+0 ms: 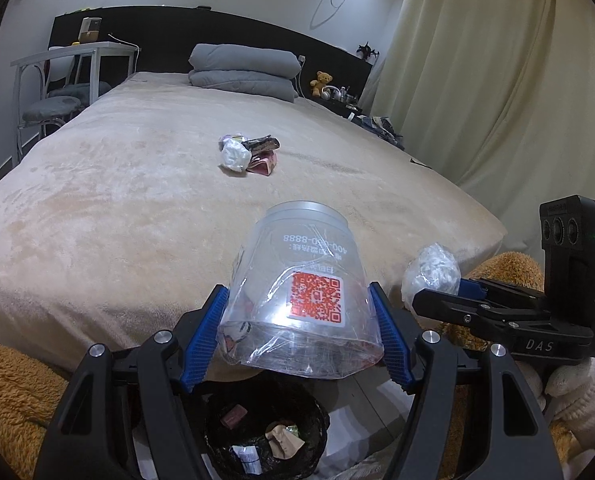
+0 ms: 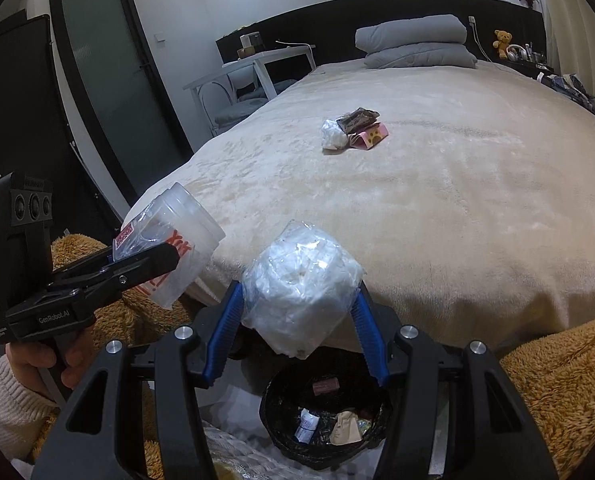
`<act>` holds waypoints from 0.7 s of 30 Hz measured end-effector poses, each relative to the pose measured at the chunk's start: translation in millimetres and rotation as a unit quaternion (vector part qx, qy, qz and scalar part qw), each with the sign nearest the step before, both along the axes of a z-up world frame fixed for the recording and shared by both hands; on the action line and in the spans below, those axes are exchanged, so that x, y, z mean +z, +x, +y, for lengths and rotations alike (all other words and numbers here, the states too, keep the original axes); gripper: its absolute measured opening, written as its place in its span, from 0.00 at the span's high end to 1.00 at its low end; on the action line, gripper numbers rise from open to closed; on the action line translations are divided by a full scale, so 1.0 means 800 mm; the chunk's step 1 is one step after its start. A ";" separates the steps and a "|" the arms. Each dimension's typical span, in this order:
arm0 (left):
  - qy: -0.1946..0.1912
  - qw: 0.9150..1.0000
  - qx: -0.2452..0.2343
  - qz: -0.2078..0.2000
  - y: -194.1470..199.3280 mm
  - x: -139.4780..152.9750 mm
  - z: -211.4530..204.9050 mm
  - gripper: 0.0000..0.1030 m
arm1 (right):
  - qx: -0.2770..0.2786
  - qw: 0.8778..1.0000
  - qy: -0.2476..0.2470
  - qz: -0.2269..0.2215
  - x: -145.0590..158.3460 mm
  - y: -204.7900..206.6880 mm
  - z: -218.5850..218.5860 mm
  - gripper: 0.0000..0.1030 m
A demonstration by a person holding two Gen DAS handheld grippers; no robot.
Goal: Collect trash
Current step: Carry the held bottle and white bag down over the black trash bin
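Note:
My left gripper point(image 1: 299, 332) is shut on a clear plastic cup point(image 1: 301, 292) with a red QR label, held upside down over the foot of the bed. My right gripper point(image 2: 297, 316) is shut on a crumpled white plastic wad point(image 2: 301, 292); the same wad point(image 1: 431, 274) shows at the right of the left wrist view. Directly below both grippers sits a black-lined trash bin point(image 2: 275, 400) holding several scraps; its lining point(image 1: 217, 412) also shows under the cup. A small pile of wrappers point(image 1: 249, 154) lies mid-bed, seen too as the pile point(image 2: 353, 130).
The beige bed point(image 2: 437, 208) fills the view, with folded grey bedding point(image 1: 243, 70) at its head. A white desk point(image 1: 73, 50) and chair stand left of the bed, curtains point(image 1: 497, 60) right. Orange fluffy fabric point(image 2: 557, 368) flanks the bin. A dark door point(image 2: 109, 72) is at left.

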State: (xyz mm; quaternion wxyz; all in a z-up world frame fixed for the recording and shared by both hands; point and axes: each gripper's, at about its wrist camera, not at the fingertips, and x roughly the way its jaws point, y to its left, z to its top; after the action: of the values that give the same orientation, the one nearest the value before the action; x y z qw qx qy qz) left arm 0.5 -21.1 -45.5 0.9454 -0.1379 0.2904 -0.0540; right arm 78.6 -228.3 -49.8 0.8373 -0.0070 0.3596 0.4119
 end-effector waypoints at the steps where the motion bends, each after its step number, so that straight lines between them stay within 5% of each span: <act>1: -0.001 1.000 -0.002 0.003 0.000 -0.001 -0.001 0.34 | 0.000 1.000 0.000 0.008 -0.002 0.001 -0.001 0.46; 21: 0.008 0.997 -0.025 0.075 0.013 -0.035 -0.025 0.34 | -0.018 0.994 -0.064 0.084 -0.053 0.019 0.015 0.46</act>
State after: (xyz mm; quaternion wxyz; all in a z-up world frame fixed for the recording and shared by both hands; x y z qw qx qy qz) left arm 11.1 -41.4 -73.3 0.9204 -0.1266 0.3642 -0.0652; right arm 93.6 -216.4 -92.2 0.8089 -0.0198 0.4548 0.3722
